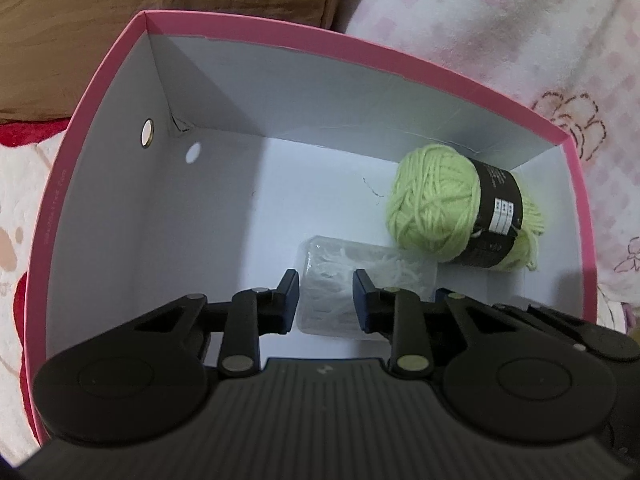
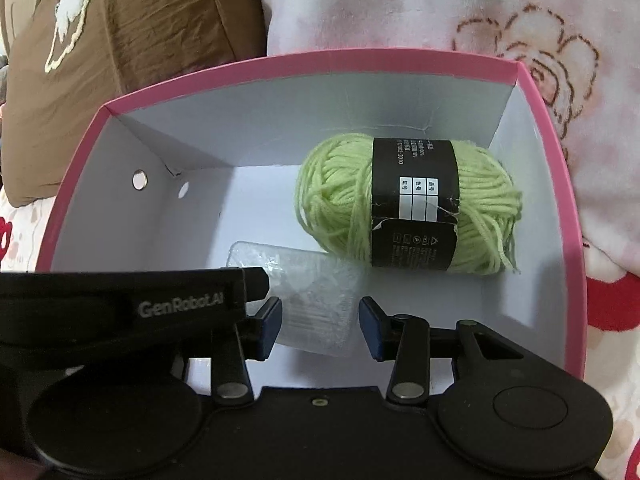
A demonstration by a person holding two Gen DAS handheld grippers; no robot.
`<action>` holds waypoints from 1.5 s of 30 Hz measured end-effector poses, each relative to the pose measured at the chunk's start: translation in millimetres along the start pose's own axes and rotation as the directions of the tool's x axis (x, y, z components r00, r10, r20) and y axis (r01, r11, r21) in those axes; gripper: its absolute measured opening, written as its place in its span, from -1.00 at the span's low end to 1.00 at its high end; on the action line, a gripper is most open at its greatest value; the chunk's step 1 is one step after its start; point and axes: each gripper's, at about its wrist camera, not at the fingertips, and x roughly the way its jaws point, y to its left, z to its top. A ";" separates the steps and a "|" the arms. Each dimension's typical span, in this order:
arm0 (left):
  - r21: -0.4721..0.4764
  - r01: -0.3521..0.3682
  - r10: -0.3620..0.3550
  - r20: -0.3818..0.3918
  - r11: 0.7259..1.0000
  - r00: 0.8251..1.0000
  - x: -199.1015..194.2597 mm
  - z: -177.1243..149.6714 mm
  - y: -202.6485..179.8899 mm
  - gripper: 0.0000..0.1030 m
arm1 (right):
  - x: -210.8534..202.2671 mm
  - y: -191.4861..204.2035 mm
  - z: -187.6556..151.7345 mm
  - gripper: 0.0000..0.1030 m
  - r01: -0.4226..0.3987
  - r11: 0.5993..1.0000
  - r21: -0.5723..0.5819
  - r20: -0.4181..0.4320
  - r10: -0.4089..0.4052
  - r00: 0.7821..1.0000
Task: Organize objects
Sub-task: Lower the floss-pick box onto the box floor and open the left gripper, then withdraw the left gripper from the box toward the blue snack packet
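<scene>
A pink box with a white inside holds a light green yarn ball with a black label in its far right corner. A clear plastic case of white bits lies on the box floor near the front. My left gripper is open, its fingers on either side of the case, above it. In the right wrist view the box, the yarn and the case show again. My right gripper is open over the case, and the left gripper's body crosses its left side.
The box sits on a pink and white patterned blanket. A brown cushion lies behind the box at the left. The left half of the box floor is bare.
</scene>
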 end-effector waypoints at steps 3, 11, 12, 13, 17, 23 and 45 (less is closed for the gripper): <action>0.032 -0.022 0.021 0.029 0.999 0.999 -7.7 -3.0 -2.0 -0.37 | -6.4 -0.6 -5.3 -0.07 0.002 0.999 -0.042 0.032 -0.001 0.999; 0.120 0.027 -0.033 0.049 0.992 0.998 -46.0 -18.7 4.5 -0.37 | -52.0 -18.7 -28.6 -0.06 -0.088 0.993 -0.084 0.069 0.094 0.993; 0.132 0.040 -0.046 0.044 0.990 0.998 -51.6 -21.0 5.8 -0.37 | -57.7 -17.4 -30.8 -0.06 -0.087 0.991 -0.098 0.076 0.094 0.993; 0.144 0.054 -0.059 0.037 0.988 0.998 -58.2 -21.7 13.4 -0.37 | -65.7 -17.6 -33.0 -0.05 -0.086 0.990 -0.111 0.085 0.095 0.992; 0.184 0.099 -0.104 0.019 0.978 0.994 -67.6 -25.1 9.3 -0.36 | -90.6 -16.1 -41.4 -0.02 -0.092 0.984 -0.154 0.108 0.110 0.988; 0.239 0.112 -0.120 0.020 0.965 0.993 -111.6 -37.2 0.0 -0.36 | -124.1 -13.9 -53.2 -0.01 -0.084 0.975 -0.205 0.135 0.113 0.984; 0.378 0.038 -0.039 -0.006 0.925 0.999 -232.4 -97.8 -47.8 -0.22 | -237.0 -2.3 -109.2 0.13 -0.116 0.933 -0.340 0.225 0.200 0.954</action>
